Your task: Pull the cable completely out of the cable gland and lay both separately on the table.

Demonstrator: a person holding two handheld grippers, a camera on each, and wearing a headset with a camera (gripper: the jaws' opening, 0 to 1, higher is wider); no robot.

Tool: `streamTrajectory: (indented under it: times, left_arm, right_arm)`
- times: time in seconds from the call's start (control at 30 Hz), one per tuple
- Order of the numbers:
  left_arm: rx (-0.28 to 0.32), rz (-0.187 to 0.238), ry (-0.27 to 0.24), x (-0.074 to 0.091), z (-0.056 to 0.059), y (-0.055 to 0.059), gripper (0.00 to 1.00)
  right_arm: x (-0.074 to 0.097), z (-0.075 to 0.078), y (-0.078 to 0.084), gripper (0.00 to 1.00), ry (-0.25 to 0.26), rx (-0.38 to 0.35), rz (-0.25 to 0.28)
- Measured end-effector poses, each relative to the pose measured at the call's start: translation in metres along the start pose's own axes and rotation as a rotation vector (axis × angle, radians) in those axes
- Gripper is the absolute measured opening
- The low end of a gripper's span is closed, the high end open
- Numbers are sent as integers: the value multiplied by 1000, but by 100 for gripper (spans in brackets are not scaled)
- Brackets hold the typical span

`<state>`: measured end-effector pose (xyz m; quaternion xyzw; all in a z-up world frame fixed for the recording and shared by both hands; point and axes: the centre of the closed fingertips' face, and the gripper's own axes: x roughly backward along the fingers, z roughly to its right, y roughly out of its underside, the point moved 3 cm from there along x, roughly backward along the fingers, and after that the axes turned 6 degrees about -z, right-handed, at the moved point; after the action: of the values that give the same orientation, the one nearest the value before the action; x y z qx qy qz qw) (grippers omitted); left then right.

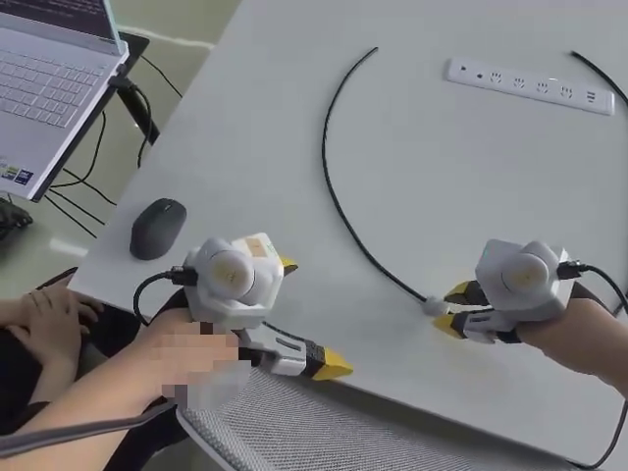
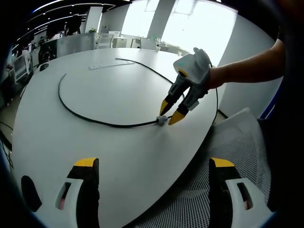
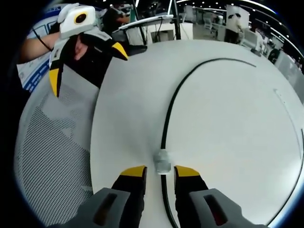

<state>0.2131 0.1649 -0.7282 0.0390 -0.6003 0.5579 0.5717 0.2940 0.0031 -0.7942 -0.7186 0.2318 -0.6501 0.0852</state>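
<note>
Far left, a laptop (image 1: pixel 49 78) is sitting off the counter's (image 1: pixel 442 177) edge, and a mouse (image 1: pixel 157 228) is lying near the counter's near corner. I am holding the left hand-held gripper (image 1: pixel 309 314) out past that edge, above a mesh chair (image 1: pixel 285 432), with its jaws spread wide and nothing between them; it is well apart from the work. Moving right, the cable (image 1: pixel 324 152) is lying flat on the counter in a long arc, running down toward my right side. At its near end the gland (image 1: pixel 433 306) is sitting threaded on it, resting on the counter, and in the right gripper view a short tail of cable is passing through it and on between the jaws. I am keeping the right hand-held gripper (image 1: pixel 451 308) low, its jaws narrowly parted, with the gland just at their tips; I am seeing a slim gap on each side, so I am judging it as not clamping yet. At the far right a power strip (image 1: pixel 530 86) is lying at the back. As I am reading it, nothing of the task is done: gripping, pulling out and laying the two parts separately are all remaining.
</note>
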Motion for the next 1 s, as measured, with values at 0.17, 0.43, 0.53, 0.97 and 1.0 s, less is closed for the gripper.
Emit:
streamTrajectory:
  times: [0.17,0.43,0.53,0.97,1.0]
  left_arm:
    - [1,0,-1,1,1,1,96]
    - [1,-6,1,2,4,4,95]
    - [4,-4,-1,2,3,4,95]
    - [-6,2,12,1,7,1,93]
    - [-9,4,13,1,7,0,93]
  right_arm:
    - [-1,0,1,14,-7,2,-5]
    - [-3,3,0,9,0,4,-6]
    - [-3,2,0,9,-2,-3,-6]
    - [4,-1,-1,7,0,-48,5]
    - [5,-2,-1,7,-2,-48,5]
